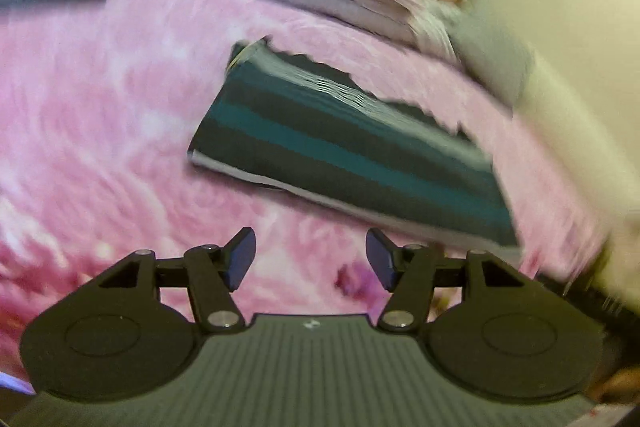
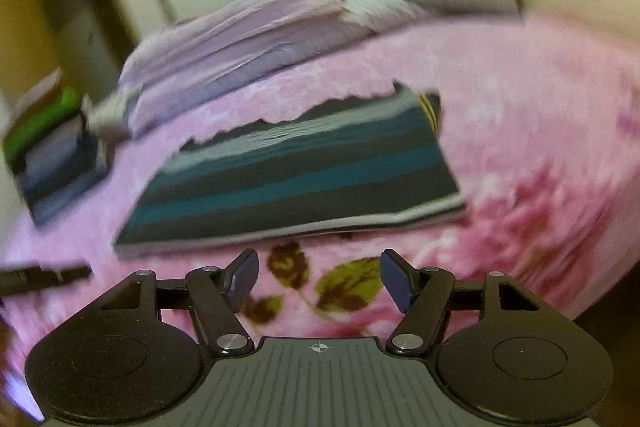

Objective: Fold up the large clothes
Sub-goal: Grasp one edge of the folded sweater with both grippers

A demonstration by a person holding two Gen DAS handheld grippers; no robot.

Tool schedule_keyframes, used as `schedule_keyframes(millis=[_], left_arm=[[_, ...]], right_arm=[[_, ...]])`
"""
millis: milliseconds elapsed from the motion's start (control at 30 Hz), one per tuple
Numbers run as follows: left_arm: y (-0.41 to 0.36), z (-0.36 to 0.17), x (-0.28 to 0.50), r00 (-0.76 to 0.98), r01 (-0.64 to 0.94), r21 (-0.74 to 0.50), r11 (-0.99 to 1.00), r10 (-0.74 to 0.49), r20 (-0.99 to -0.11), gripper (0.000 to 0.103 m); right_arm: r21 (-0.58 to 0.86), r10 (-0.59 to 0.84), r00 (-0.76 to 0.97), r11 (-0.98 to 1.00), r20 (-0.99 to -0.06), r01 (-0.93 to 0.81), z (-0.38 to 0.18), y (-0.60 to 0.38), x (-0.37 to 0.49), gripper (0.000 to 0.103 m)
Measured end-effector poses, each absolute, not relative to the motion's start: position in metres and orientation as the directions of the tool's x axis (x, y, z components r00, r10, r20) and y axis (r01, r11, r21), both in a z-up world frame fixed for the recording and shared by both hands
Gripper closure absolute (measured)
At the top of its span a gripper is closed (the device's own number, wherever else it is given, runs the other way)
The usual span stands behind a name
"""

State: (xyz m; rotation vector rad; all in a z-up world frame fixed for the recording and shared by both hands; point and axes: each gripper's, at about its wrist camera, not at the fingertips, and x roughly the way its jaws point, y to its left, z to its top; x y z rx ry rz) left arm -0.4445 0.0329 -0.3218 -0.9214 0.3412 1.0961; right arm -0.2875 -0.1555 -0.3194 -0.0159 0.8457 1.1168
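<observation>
Tip for this step: bring both tools down onto the near hem together, one toward each end, and pinch all layers so the fold stays square. The left gripper [image 1: 311, 259] and right gripper [image 2: 319, 279] both stand apart, empty. The striped garment [image 2: 296, 171] lies flat just ahead of them on the pink blanket [image 2: 520, 99], teal and dark bands, already folded into a rectangle.

Pink floral blanket [image 2: 520, 75] — lilac bedding heap [image 2: 240, 35] behind; cream wall [image 1: 560, 7].
</observation>
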Motion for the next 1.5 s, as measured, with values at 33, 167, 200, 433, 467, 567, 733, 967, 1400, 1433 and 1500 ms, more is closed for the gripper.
schedule_keyframes(millis=[33,167,200,433,467,567,733,967,1400,1433,1500], left_arm=[[0.045,-0.332,-0.453,0.468,-0.844,-0.528,0.092,0.606,-0.643,0.047],[0.088,-0.371,-0.477,0.505,-0.717,-0.689,-0.108,0.601,-0.62,0.047],[0.097,-0.38,-0.48,0.504,-0.691,-0.707,-0.151,0.6,-0.621,0.047],[0.129,-0.402,-0.486,0.482,-0.629,-0.748,-0.212,0.649,-0.589,0.063],[0.132,-0.403,-0.486,0.471,-0.636,-0.741,-0.214,0.654,-0.592,0.07],[0.135,-0.407,-0.488,0.454,-0.649,-0.729,-0.219,0.657,-0.602,0.092],[0.113,-0.381,-0.482,0.41,-0.73,-0.671,-0.131,0.701,-0.583,0.097],[0.044,-0.36,-0.489,0.468,-0.759,-0.649,-0.051,0.651,-0.598,0.097],[0.026,-0.323,-0.523,0.326,-0.914,-0.402,0.053,0.684,-0.653,0.085],[0.034,-0.321,-0.518,0.351,-0.91,-0.406,0.083,0.677,-0.647,0.085],[0.053,-0.323,-0.502,0.402,-0.895,-0.424,0.138,0.66,-0.634,0.084]], right_arm=[[0.471,0.8,0.141,0.475,-0.583,-0.744,-0.328,-0.154,-0.273,0.039],[0.699,0.849,0.115,0.494,-0.515,-0.517,-0.364,-0.148,-0.222,0.039],[0.73,0.85,0.117,0.505,-0.514,-0.462,-0.373,-0.144,-0.212,0.039],[0.806,0.835,0.178,0.55,-0.521,-0.218,-0.405,-0.125,-0.17,0.045],[0.81,0.833,0.187,0.551,-0.52,-0.201,-0.408,-0.123,-0.166,0.054],[0.798,0.813,0.216,0.577,-0.541,-0.172,-0.413,-0.122,-0.158,0.092],[0.838,0.843,0.237,0.524,-0.483,-0.153,-0.402,-0.147,-0.159,0.098],[0.805,0.824,0.215,0.562,-0.525,-0.189,-0.376,-0.205,-0.17,0.098],[0.522,0.757,0.308,0.631,-0.577,-0.574,-0.333,-0.255,-0.175,0.04],[0.533,0.778,0.291,0.603,-0.557,-0.594,-0.333,-0.248,-0.167,0.04],[0.55,0.804,0.247,0.56,-0.541,-0.62,-0.34,-0.228,-0.154,0.04]])
